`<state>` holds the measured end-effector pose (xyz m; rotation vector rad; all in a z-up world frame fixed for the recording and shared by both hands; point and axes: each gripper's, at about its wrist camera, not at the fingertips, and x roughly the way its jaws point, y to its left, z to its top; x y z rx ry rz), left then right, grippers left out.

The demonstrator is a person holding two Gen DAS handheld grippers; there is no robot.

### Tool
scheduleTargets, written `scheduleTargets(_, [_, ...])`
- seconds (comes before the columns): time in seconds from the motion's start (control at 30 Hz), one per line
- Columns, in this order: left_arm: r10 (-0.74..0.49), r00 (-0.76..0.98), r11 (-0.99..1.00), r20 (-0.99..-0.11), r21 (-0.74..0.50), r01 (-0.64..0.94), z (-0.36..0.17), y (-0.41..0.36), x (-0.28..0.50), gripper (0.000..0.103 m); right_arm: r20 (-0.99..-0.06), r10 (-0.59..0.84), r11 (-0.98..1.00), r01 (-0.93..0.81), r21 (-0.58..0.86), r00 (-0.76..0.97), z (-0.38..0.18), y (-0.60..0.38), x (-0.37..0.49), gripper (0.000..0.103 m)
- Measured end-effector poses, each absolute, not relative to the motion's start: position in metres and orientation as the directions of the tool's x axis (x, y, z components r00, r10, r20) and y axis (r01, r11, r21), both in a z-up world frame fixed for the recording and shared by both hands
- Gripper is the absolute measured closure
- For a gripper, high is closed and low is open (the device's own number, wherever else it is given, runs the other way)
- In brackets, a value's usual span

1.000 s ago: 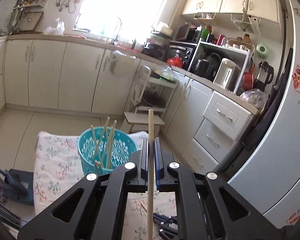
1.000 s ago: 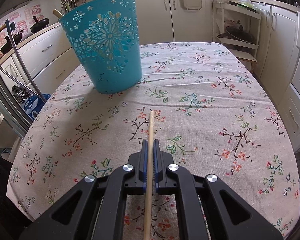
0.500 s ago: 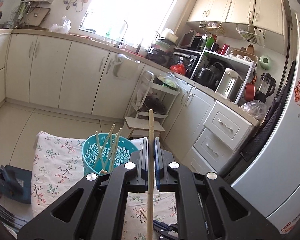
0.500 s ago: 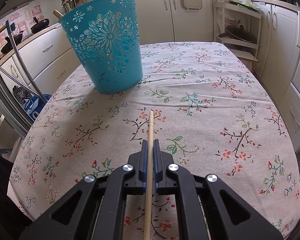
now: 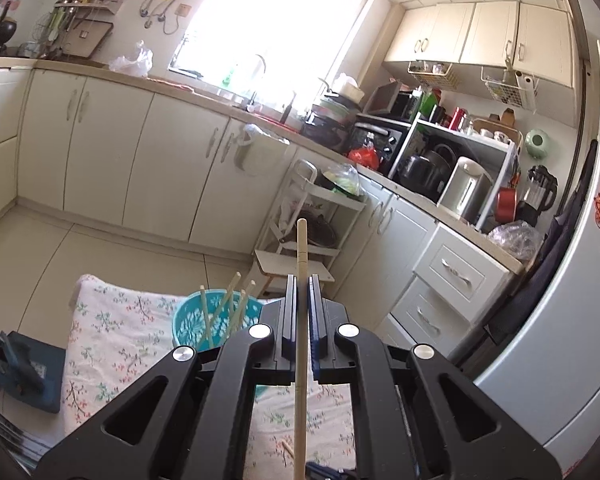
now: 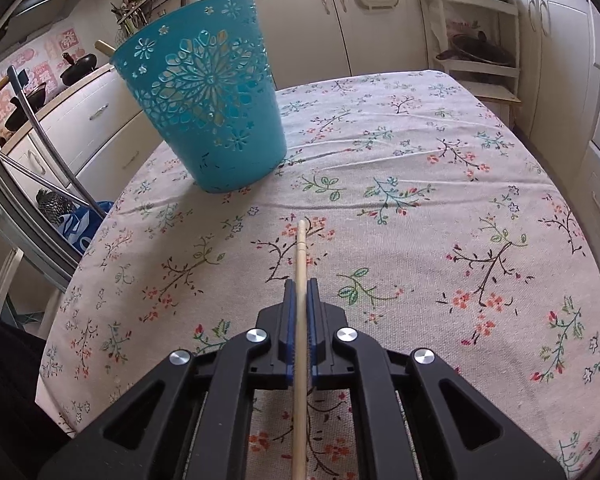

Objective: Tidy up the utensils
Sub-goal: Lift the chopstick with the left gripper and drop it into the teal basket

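My left gripper (image 5: 301,280) is shut on a wooden chopstick (image 5: 301,256) that sticks out ahead of the jaws, held high above the table. Below and to its left stands the turquoise cut-out basket (image 5: 188,320) with several chopsticks (image 5: 230,304) leaning in it. My right gripper (image 6: 300,284) is shut on another wooden chopstick (image 6: 300,248), pointing down at the flowered tablecloth (image 6: 420,208). In the right wrist view the turquoise basket (image 6: 208,108) stands ahead and to the left, apart from this chopstick's tip.
Cream kitchen cabinets (image 5: 112,152) and a white trolley (image 5: 312,216) lie beyond the table's far edge. A white fridge (image 5: 572,280) stands at the right. A blue bag (image 5: 32,372) and a metal frame (image 6: 52,152) sit off the table's left side.
The left gripper's view has swung: the basket sits lower and closer to the fingers, with more wall and window showing. The right gripper and its chopstick have stayed put.
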<state>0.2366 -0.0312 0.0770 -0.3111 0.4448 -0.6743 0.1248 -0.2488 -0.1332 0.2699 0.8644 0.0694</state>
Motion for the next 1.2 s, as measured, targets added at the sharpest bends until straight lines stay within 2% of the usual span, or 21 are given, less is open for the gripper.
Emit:
scheduleTargets(0.47, [-0.619,0.734,0.766,-0.279,-0.421,0.486,0.079,-0.056,0.291,0.098,-0.743,0.144,0.975,0.037,0.221,0.653,-0.132,-0.242,0.125,0.097])
scheduleTargets(0.8, [-0.482,0.847,0.826,-0.222,-0.437,0.356,0.067,-0.060,0.333,0.098,-0.744,0.144,0.975,0.033,0.219,0.653,-0.133,-0.241,0.125,0.097])
scheduleTargets(0.97, [-0.440,0.861,0.858,-0.256,-0.402,0.319,0.056,-0.069,0.343,0.098,-0.743,0.149,0.974,0.034,0.226,0.653,-0.133,-0.242,0.125,0.097])
scheduleTargets(1.2, [-0.415,0.828,0.904,-0.377,-0.274,0.328,0.035,-0.085,0.333,0.098,-0.742,0.153,0.972,0.035,0.232,0.653,-0.133,-0.242,0.126,0.097])
